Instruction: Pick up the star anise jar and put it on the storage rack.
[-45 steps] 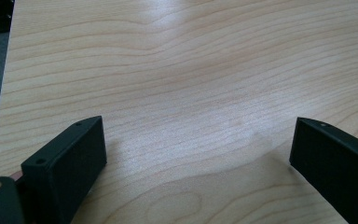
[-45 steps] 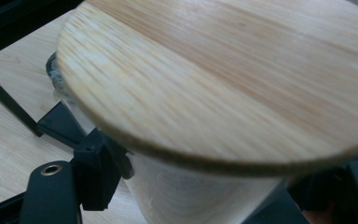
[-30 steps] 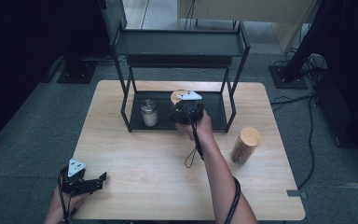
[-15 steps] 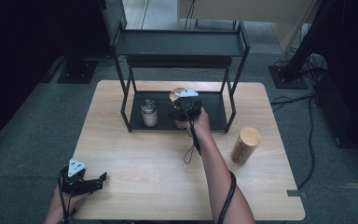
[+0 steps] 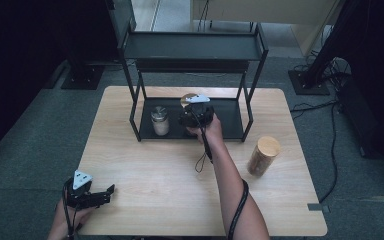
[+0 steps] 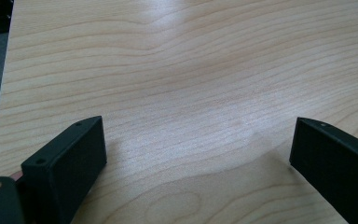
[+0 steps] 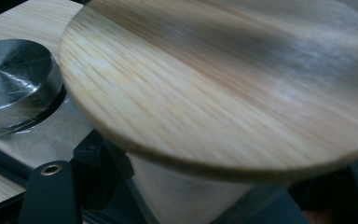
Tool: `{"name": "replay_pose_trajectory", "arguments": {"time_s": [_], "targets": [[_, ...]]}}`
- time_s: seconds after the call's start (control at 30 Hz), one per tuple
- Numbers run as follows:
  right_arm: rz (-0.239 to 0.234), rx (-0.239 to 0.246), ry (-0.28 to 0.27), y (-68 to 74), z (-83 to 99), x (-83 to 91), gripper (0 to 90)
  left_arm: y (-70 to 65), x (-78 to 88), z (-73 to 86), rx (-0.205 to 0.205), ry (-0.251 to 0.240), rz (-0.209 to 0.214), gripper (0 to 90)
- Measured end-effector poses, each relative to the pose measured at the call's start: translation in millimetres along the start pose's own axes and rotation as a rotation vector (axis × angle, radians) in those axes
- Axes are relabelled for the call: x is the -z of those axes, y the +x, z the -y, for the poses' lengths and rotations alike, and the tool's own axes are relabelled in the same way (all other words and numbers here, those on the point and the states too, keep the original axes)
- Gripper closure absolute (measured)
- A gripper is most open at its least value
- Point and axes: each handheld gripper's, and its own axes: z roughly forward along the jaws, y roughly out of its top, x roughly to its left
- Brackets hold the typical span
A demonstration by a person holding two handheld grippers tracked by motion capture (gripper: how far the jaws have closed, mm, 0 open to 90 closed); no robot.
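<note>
Nearest your body, at the bench's [image 5: 145, 165] front-left corner, your left gripper [image 5: 111, 189] rests with its fingers [image 6: 65, 163] spread wide over bare wood, nothing between them, unmoved over the last second. Farther in, your right gripper [image 5: 190, 112] has slid a little farther over the rack's [image 5: 230, 120] lower tray since a second ago and dropped slightly; its fingers [image 7: 51, 186] are clamped on the wooden-lidded jar [image 7: 242, 93], as tightly as they go, so the jar is probably close to being set down on that tray. Just beside it on the tray stands the metal-lidded jar [image 5: 160, 120], the nearest thing you could knock; keep the carried jar clear of it and of the rack's front posts. Well apart, near the bench's right edge, a second wooden-lidded jar [image 5: 263, 155] stands upright, awaiting its turn. Beyond, the rack's upper shelf [image 5: 190, 47] overhangs the tray.
</note>
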Motion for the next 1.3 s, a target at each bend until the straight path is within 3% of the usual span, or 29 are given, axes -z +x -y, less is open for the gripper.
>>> {"name": "replay_pose_trajectory", "arguments": {"time_s": [0.6, 0.7, 0.83, 0.97, 1.3], "targets": [[-0.026, -0.026, -0.029, 2.8, 5.9, -7.8, 24.4, -0.2, 0.0, 0.0, -0.002, 0.002, 0.0, 3.9], [-0.015, -0.019, -0.043, 3.7, 7.1, -6.0, 18.8, 0.0, 0.1, -0.1, -0.002, 0.002, 0.0, 3.9], [-0.044, -0.012, -0.064, 4.1, 7.7, -1.4, 10.3, 0.0, 0.1, 0.0, -0.002, 0.001, 0.0, 3.9], [-0.07, -0.036, -0.066, 3.8, 10.5, -0.2, 3.3, 0.0, 0.1, 0.0, -0.001, 0.001, 0.0, 3.9], [-0.082, -0.055, -0.066, 6.0, 24.1, 2.9, 0.0, -0.2, 0.0, -0.1, -0.002, 0.003, -0.002, 3.9]]}}
